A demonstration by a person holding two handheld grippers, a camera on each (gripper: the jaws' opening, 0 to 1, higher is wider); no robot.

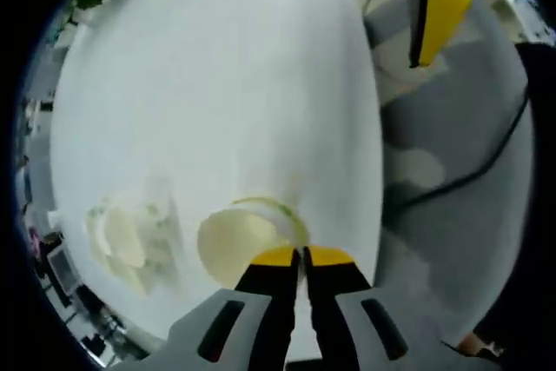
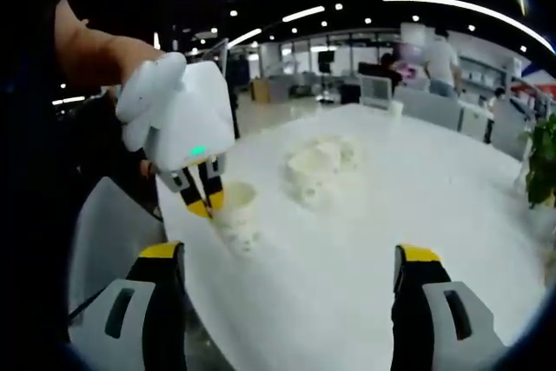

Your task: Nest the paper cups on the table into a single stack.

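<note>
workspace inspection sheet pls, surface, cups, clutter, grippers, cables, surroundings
surface: white table, bare apart from the cups
job's things: one paper cup upright near the table edge, pinched at its rim; a cluster of cups further in, blurred, count unclear
clutter: nothing seen
grippers: left gripper shut on the cup rim; right gripper open, holding nothing, apart from the cups
cables: black cable on the grey floor beside the table
surroundings: open office, ceiling lights, person in the background, plant at the table's far side

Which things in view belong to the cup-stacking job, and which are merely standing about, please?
Job: paper cup pinched at its rim by the left gripper; group of paper cups; open right gripper; white table.

Idle: potted plant; black cable.
</note>
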